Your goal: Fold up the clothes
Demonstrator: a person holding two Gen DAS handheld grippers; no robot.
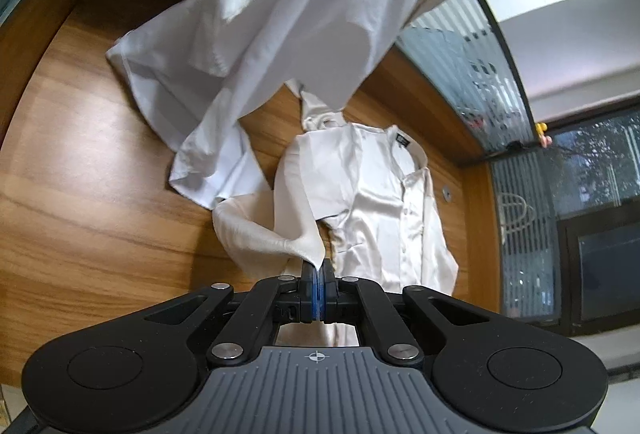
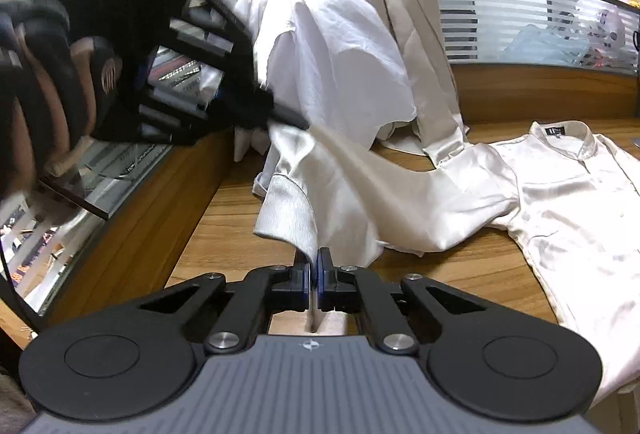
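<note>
The cream satin shirt (image 2: 568,194) lies face-up on the wooden desk (image 2: 224,226), collar away from the right gripper (image 2: 314,266). Its sleeve (image 2: 360,186) stretches leftward, off the body (long axis across the desk). Both grippers are pinched shut on sleeve cloth, the left gripper (image 1: 319,274) at its far end, so the fold would run rightward, back over the body.

Support: wooden desk (image 1: 92,170), warm brown grain, bounded along two sides by a raised wooden edge topped with striped frosted-glass partition (image 1: 472,46). Lying directly on it: cream satin shirt (image 1: 384,202), spread front-up, collar with dark label toward the partition corner, body flat, one sleeve lifted off the surface. Beside it, a heap of white garments (image 1: 224,74), partly draped over the partition, lower edges resting on the wood. Small round metal fitting (image 1: 446,193) set in the desk near the shirt's collar
</note>
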